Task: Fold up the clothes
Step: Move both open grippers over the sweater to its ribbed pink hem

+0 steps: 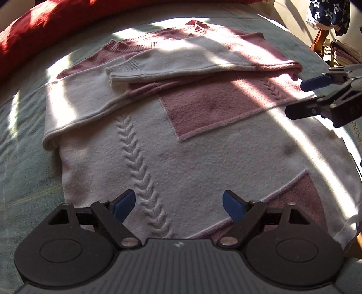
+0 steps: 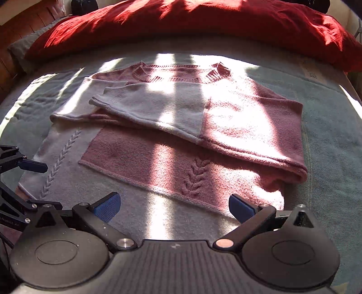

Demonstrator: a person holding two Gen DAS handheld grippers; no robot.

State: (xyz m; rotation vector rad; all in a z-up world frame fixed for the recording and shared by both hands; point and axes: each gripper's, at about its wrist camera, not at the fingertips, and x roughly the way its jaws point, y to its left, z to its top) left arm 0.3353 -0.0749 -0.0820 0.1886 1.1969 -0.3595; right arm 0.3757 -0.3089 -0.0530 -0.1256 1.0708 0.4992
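A pink and white knit sweater (image 1: 172,144) with cable stitch lies flat on a green bedspread (image 1: 25,171); both sleeves are folded across the chest. It also shows in the right wrist view (image 2: 172,135). My left gripper (image 1: 178,204) is open and empty, just above the sweater's bottom hem. My right gripper (image 2: 174,208) is open and empty over the lower hem on the other side. The right gripper also shows at the right edge of the left wrist view (image 1: 301,97), open. The left gripper shows at the left edge of the right wrist view (image 2: 34,181).
A red blanket (image 2: 181,24) lies bunched along the far side of the bed. A dark bag with white flowers (image 1: 328,13) hangs at the upper right beyond the bed. Strong sun stripes cross the sweater.
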